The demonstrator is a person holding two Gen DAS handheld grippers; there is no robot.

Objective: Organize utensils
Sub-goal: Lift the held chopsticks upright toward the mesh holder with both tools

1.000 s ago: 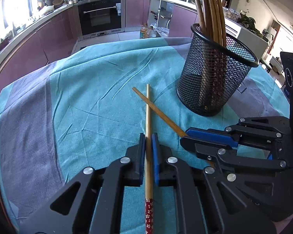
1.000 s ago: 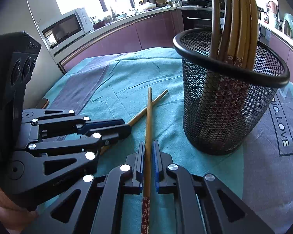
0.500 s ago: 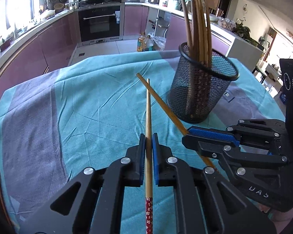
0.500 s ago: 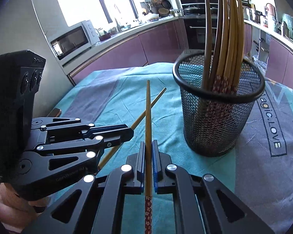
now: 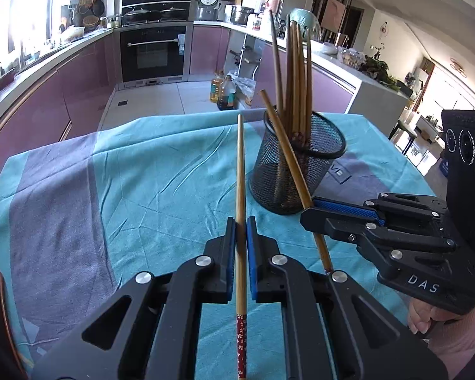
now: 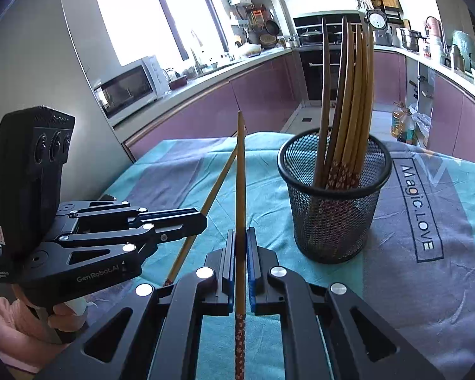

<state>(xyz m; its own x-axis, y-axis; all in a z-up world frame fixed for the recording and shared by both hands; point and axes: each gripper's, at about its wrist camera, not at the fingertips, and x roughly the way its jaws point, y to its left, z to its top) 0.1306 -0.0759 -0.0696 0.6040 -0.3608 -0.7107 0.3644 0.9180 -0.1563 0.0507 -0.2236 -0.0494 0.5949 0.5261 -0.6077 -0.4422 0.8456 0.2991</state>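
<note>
Purple kitchen cabinets and a black oven (image 5: 155, 52) curve behind a table spread with a teal and grey cloth (image 5: 161, 174). On the cloth stands a black mesh cup (image 6: 334, 212), holding a bundle of bamboo chopsticks (image 6: 353, 95) upright, their red flowered ends down inside the mesh. Nothing else lies on the cloth near it. The left gripper (image 5: 241, 221) is clamped tight on one chopstick (image 5: 240, 190), which points forward above the cloth to the left of the cup. The right gripper (image 6: 241, 236) is likewise closed on a second chopstick (image 6: 240, 183), whose shaft crosses in front of the cup in the left wrist view. Two oil bottles (image 5: 222, 91) stand on the floor beyond the table.
</note>
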